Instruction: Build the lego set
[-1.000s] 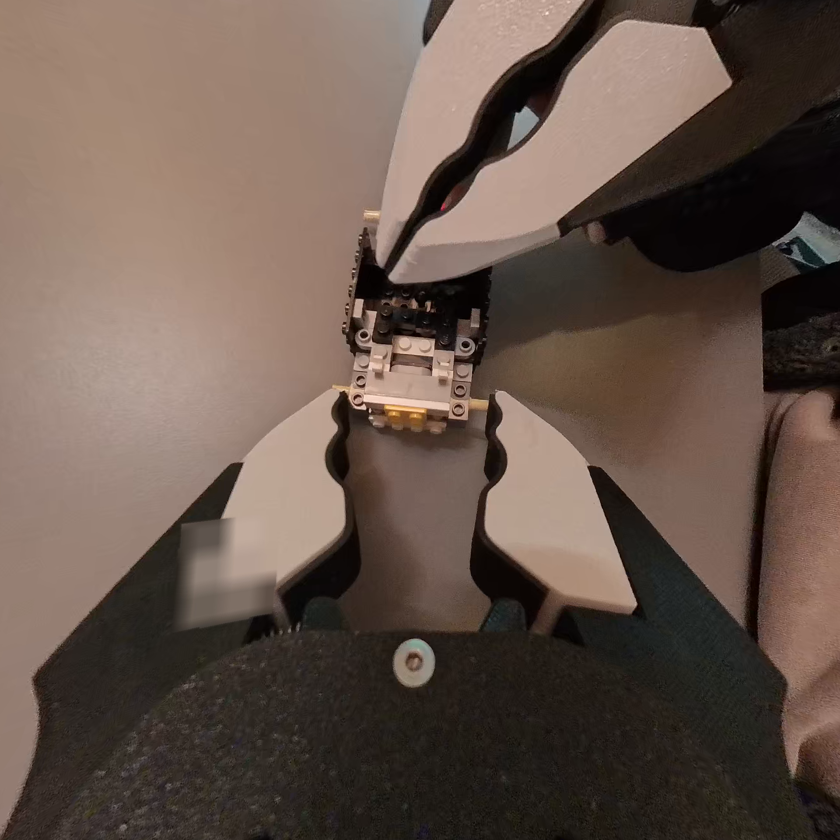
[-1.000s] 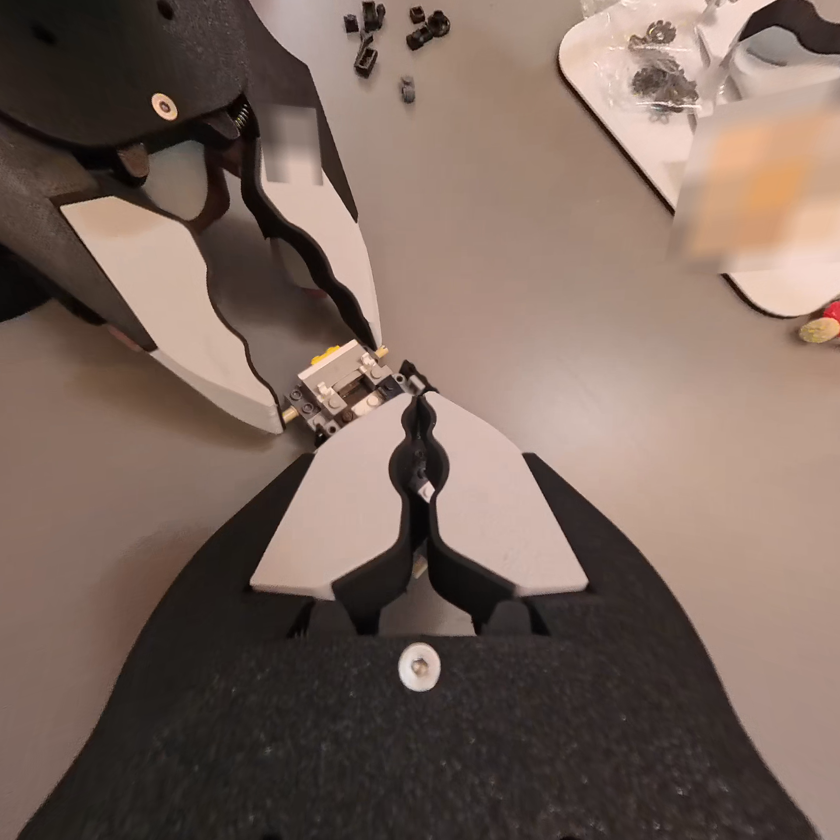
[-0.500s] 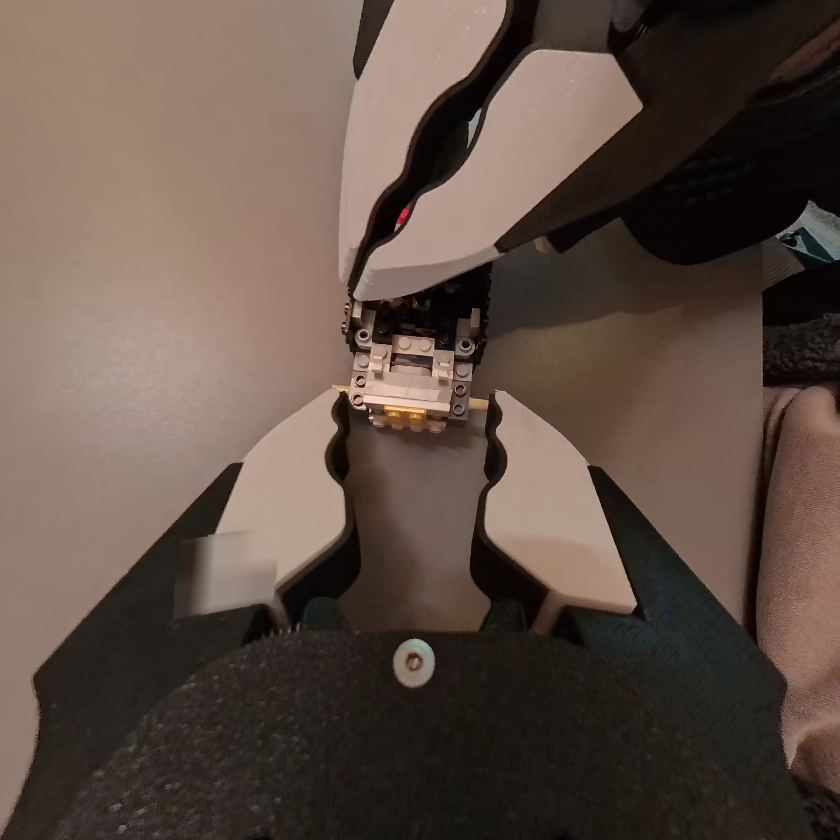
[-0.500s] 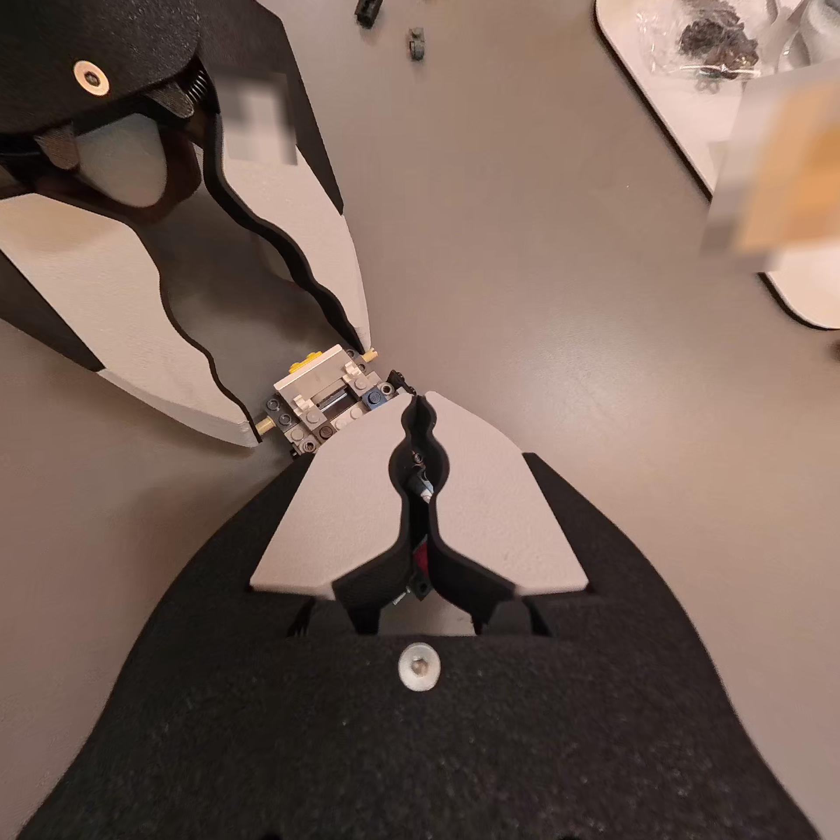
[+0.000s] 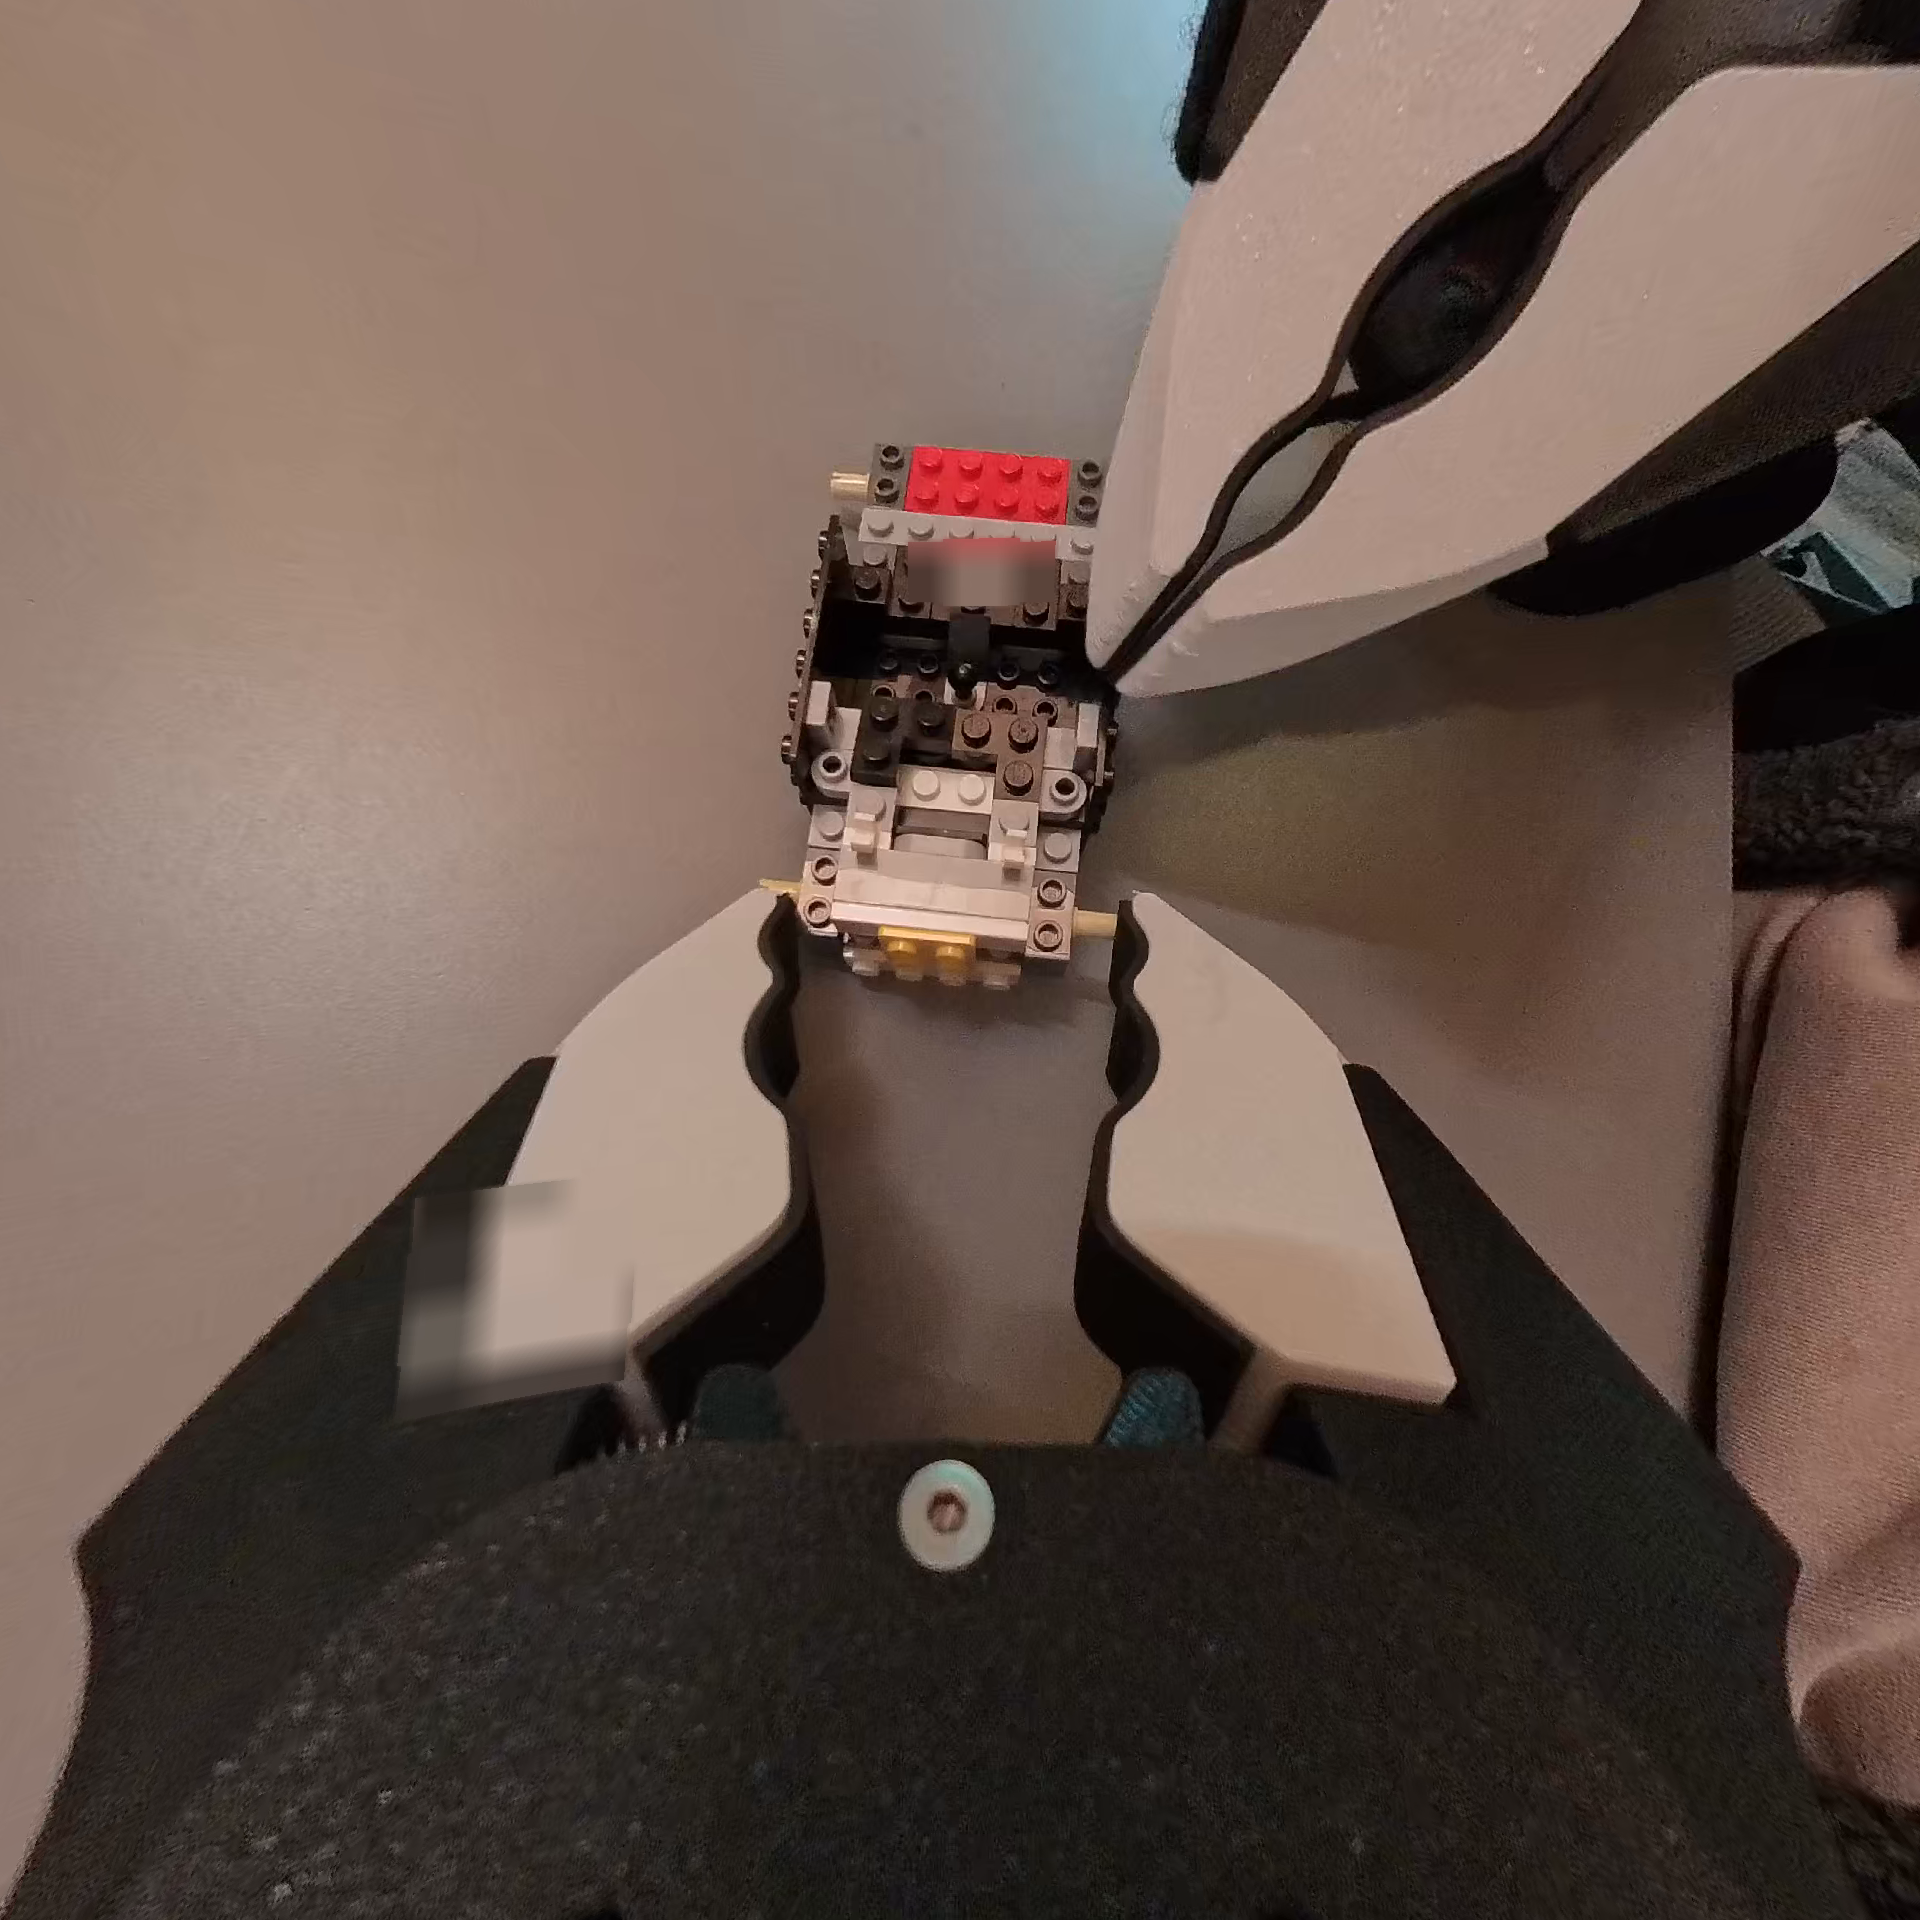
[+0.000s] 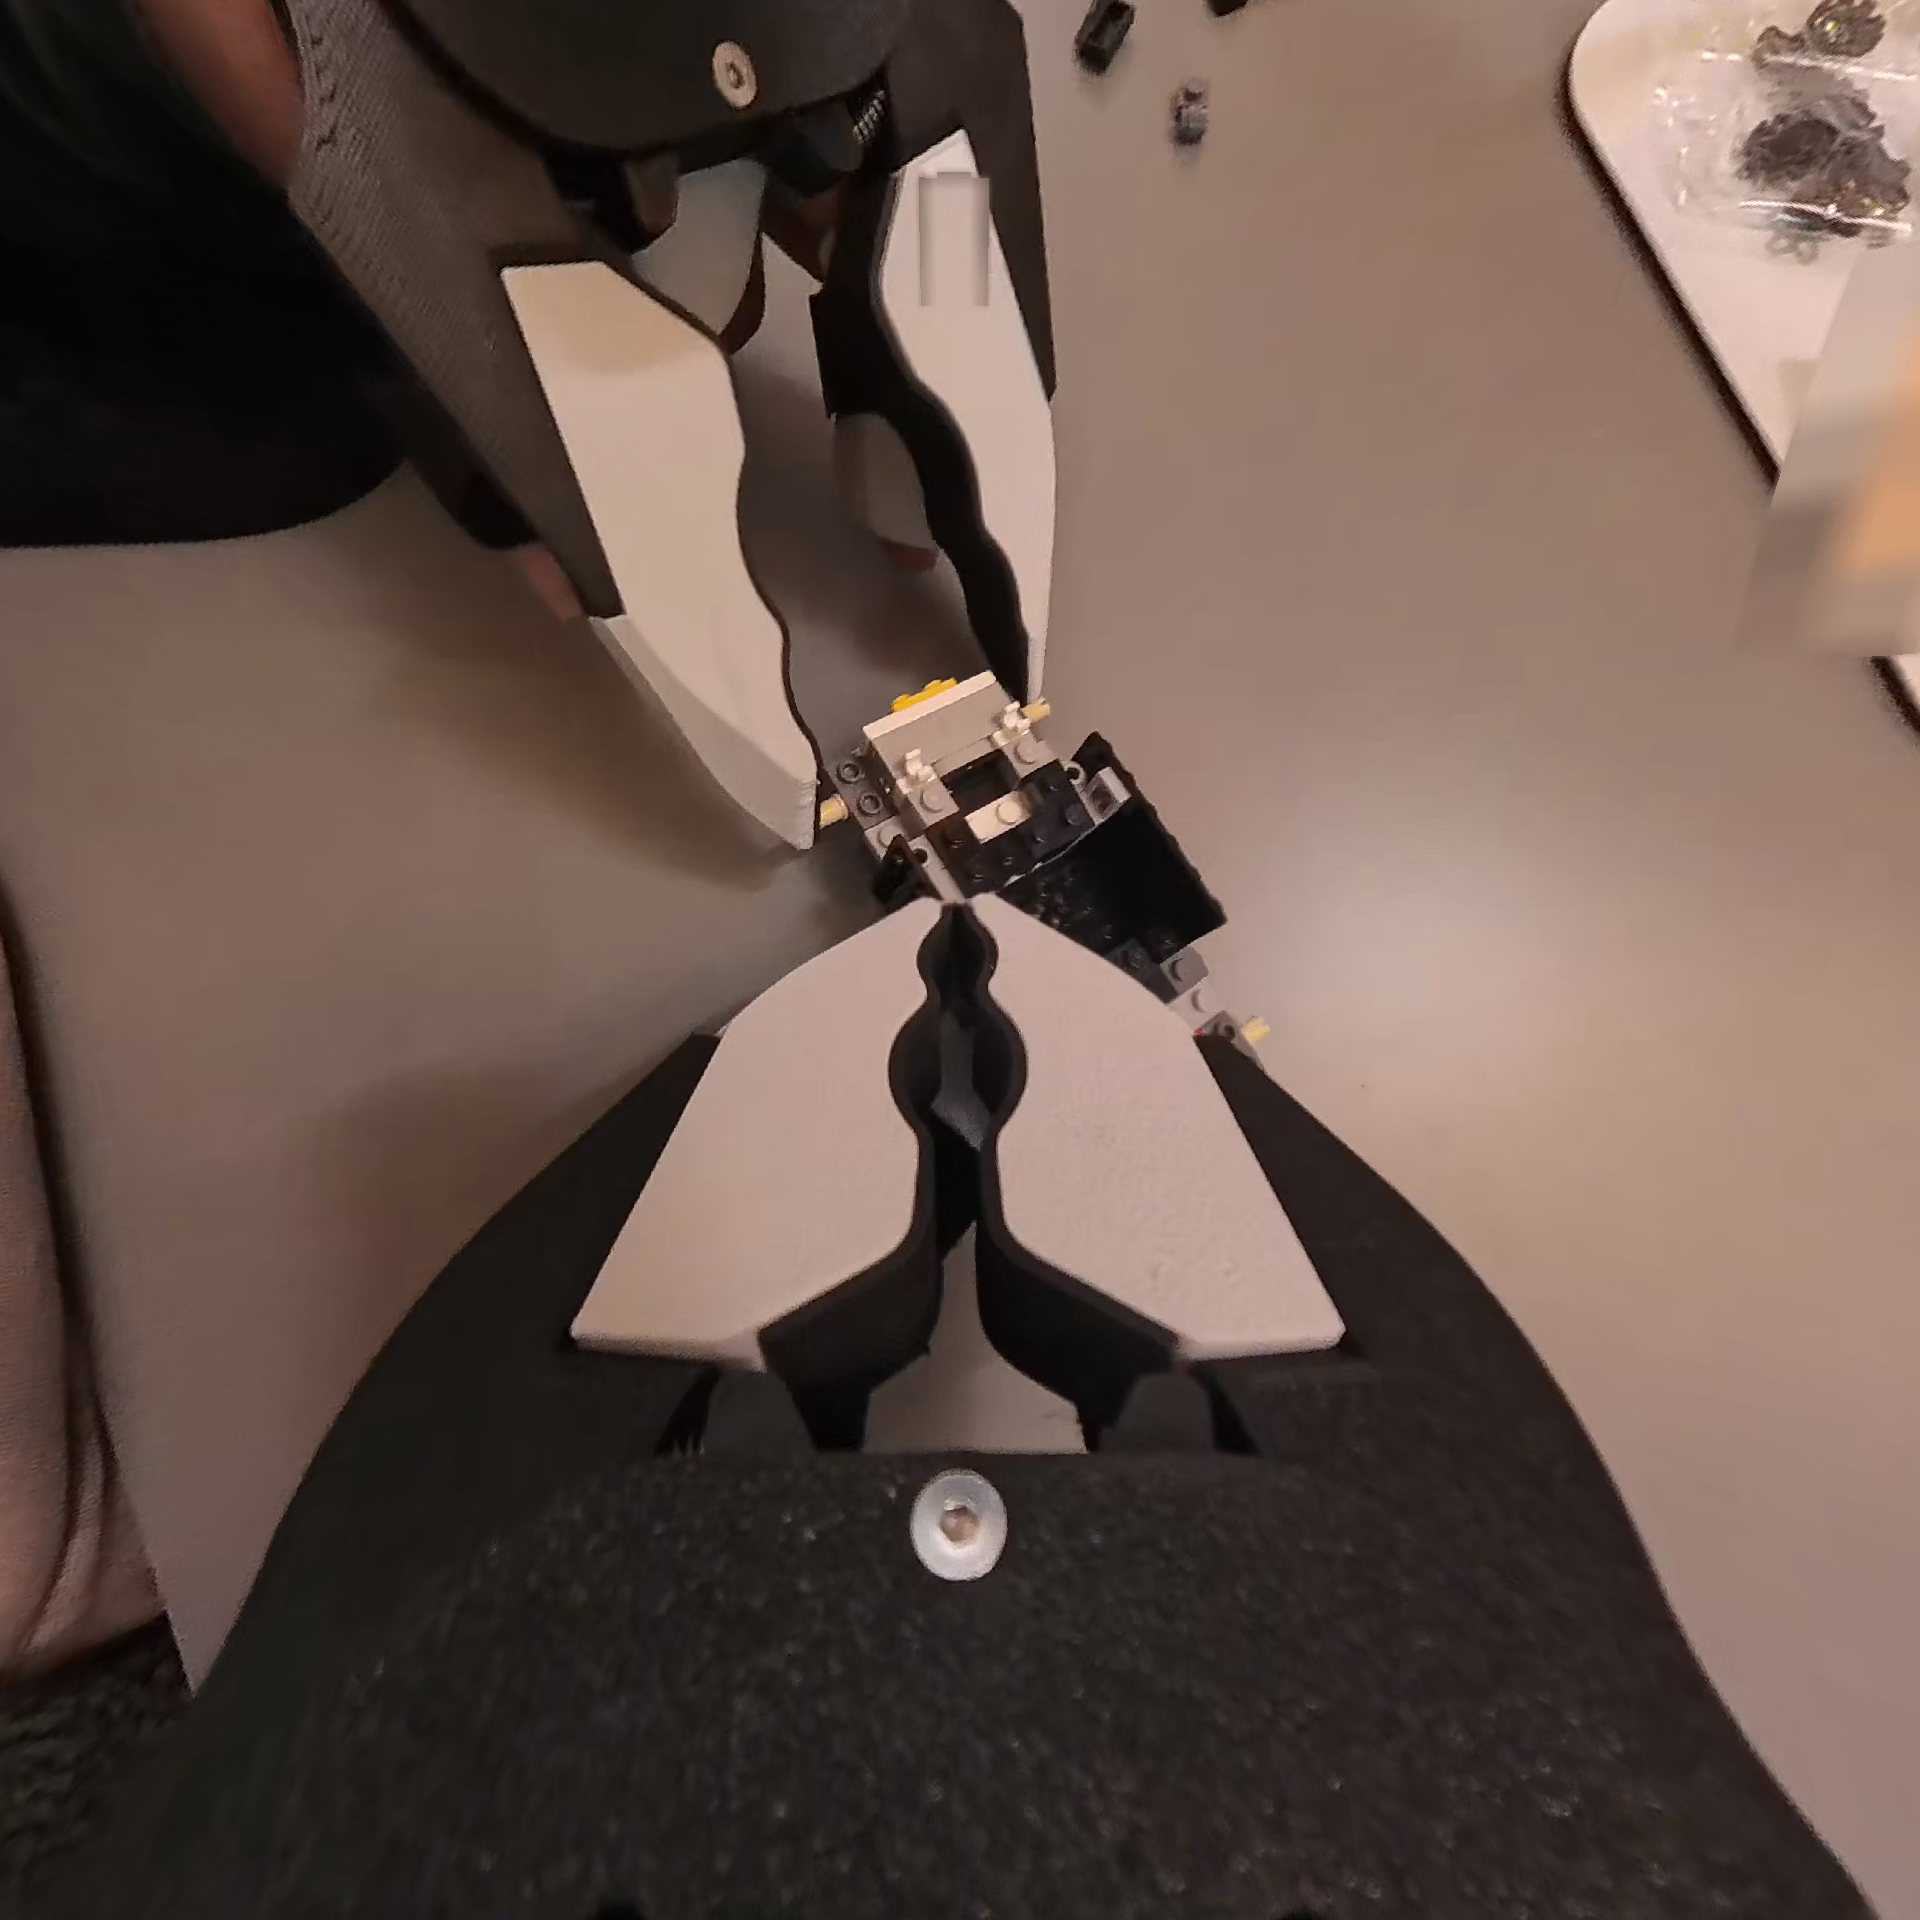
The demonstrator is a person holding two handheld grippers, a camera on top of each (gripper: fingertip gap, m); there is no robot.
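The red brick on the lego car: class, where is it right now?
In the left wrist view, the red brick sits at the lego car's far end, just left of the shut right gripper.

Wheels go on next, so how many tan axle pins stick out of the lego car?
3 visible: front left, front right, rear left. A fourth may hide behind the right gripper.

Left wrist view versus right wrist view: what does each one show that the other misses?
Only the left wrist view shows the red plate at the model's far end and the studded black interior.

Only the right wrist view shows loose black pieces on the table and a white tray with a clear bag of dark parts.

Both show the lego model, its yellow-tipped end between the left tool's fingertips, and the right tool closed, its tips at the model's side.
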